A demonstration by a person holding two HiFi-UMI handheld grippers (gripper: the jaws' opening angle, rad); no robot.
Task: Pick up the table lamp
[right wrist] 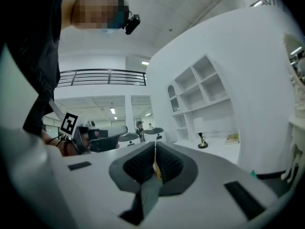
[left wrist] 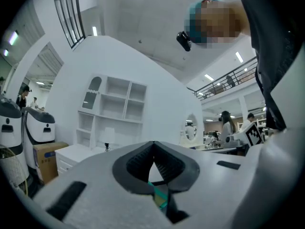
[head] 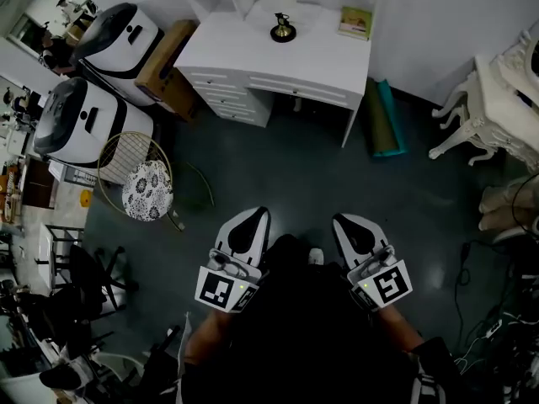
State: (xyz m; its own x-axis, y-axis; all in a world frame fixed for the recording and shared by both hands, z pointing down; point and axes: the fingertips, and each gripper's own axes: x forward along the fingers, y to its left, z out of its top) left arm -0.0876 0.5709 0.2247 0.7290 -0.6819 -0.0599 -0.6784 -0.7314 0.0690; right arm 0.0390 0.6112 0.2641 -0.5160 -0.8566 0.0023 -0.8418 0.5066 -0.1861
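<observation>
Table lamp: one, on white desk

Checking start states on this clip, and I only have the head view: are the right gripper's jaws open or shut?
Observer: Shut. The right gripper view shows the right gripper with its jaws together, holding nothing.
Operator: And the left one?
Observer: The same. The left gripper is closed at the tips and holds nothing.
Operator: Is the lamp standing properly? From above I can't judge.
Observer: Yes. Seen level, the table lamp stands upright on the white desk, in front of a tall shelf unit.
</observation>
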